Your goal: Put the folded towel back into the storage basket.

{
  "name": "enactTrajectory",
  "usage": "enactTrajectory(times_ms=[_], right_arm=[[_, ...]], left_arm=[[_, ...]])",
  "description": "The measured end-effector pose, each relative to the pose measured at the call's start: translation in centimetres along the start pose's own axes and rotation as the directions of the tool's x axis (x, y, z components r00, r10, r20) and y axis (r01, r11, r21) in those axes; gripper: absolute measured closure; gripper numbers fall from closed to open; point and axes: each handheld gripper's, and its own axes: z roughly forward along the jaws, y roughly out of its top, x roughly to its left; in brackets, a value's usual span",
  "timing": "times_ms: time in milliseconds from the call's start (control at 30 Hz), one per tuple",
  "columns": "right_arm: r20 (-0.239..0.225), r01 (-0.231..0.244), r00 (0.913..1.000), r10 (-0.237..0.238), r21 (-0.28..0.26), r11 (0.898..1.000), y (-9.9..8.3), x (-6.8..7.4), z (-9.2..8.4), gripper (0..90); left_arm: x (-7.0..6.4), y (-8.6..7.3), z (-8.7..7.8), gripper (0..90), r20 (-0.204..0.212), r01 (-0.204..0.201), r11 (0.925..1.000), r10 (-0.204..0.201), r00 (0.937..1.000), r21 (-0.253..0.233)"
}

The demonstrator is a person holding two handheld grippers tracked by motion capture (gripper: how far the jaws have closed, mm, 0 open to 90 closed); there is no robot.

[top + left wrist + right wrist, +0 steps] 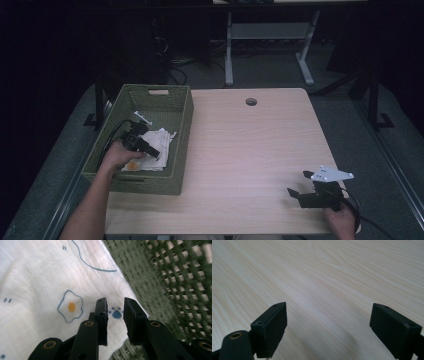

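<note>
My left tongs (115, 305), jaws narrowly parted, reach into the basket (181, 112) over the cloth (45, 290); right tongs (328, 322) gape wide above the table (250, 145).

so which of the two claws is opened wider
The right claw, low over the bare table at the near right: its jaws stand far apart. The left claw, over the white cloth in the green basket, shows a narrow gap.

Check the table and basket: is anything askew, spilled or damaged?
Nothing stands out. A white printed cloth lies rumpled in the green basket, as a cloth would. The table looks unmarked, and both grippers look intact.
</note>
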Motion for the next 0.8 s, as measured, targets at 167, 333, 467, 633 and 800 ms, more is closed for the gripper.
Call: enactTrajectory(times_ms=[167, 333, 467, 633, 800], right_arm=[[0.003, 0.012, 0.9999, -0.012, 0.008, 1.000, 0.0, 0.2, 0.2, 14.0], [0.000, 0.010, 1.0000, -0.010, 0.005, 1.000, 0.1, 0.2, 0.3, 14.0], [-0.001, 0.013, 0.9999, -0.013, 0.005, 1.000, 0.1, 0.2, 0.3, 14.0], [-0.009, 0.010, 0.9999, -0.010, 0.006, 1.000, 0.1, 0.2, 0.4, 14.0], [-0.012, 0.016, 0.9998, -0.016, 0.001, 1.000, 0.2, 0.2, 0.4, 14.0]], left_arm=[[-0.6, -0.4, -1.1, 64.2, -0.006, -0.013, 0.9983, 0.013, 0.9999, -0.058], [-1.6, -0.4, -2.7, 60.7, 0.000, -0.023, 0.9909, 0.023, 0.9997, -0.133], [-2.2, -0.7, -3.7, 59.7, 0.021, -0.024, 0.9802, 0.029, 0.9994, -0.196], [-3.4, -0.9, -5.0, 56.9, 0.030, -0.039, 0.9658, 0.048, 0.9984, -0.256], [-4.5, -1.3, -5.8, 54.8, 0.035, -0.047, 0.9507, 0.061, 0.9975, -0.306]])
